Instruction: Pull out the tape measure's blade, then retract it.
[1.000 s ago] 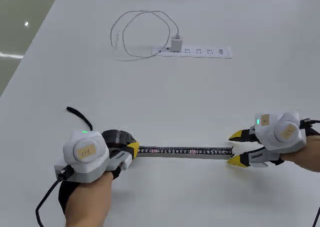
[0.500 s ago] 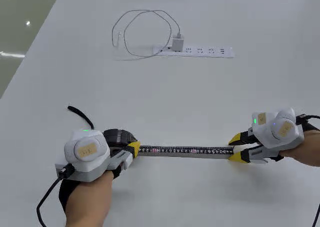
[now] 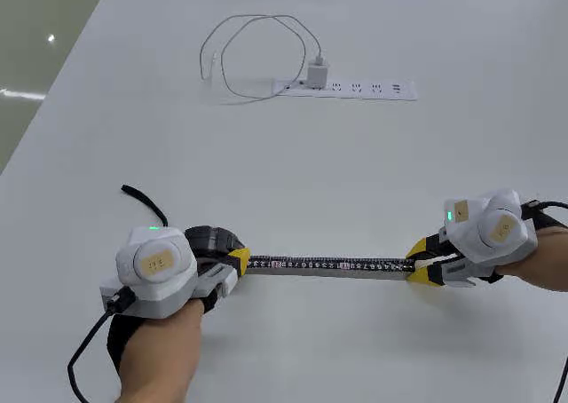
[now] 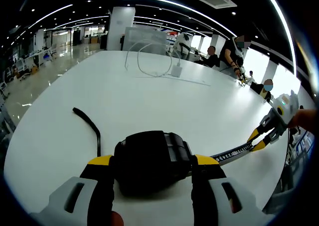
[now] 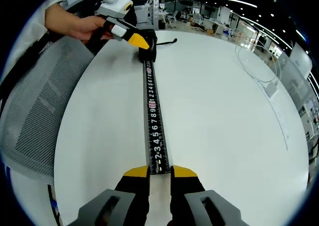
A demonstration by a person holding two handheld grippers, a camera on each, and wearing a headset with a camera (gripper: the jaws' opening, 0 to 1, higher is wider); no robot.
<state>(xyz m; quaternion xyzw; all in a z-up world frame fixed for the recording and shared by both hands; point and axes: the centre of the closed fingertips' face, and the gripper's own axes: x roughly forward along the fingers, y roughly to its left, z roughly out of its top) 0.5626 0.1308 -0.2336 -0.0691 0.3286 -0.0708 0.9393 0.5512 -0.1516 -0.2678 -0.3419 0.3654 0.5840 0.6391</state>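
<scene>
While the blade (image 3: pixel 328 265) lies drawn out flat along the table (image 3: pixel 355 181), both grippers are engaged. The left gripper (image 4: pixel 153 162) is clamped on the black case (image 3: pixel 211 241), with a jaw pressing each side. This anchors the case at the near left of the table so the pull cannot drag it. The right gripper (image 5: pixel 159 172) is closed on the blade's free end, jaws nearly together with the tip between them, well apart from the case. Holding at the very tip leaves the rest of the drawn-out blade clear.

The blade runs straight between the two grippers, printed face up, with no visible kink. The case strap (image 3: pixel 142 203) trails loose on the table behind the case. A power strip (image 3: pixel 373 90) and cable (image 3: pixel 257 57) lie at the far side, well clear of the work.

Judgement: extension appears done or nearly so, and retraction has not begun. The next move calls for guiding the tip back toward the case under control, since a released blade could whip back.
</scene>
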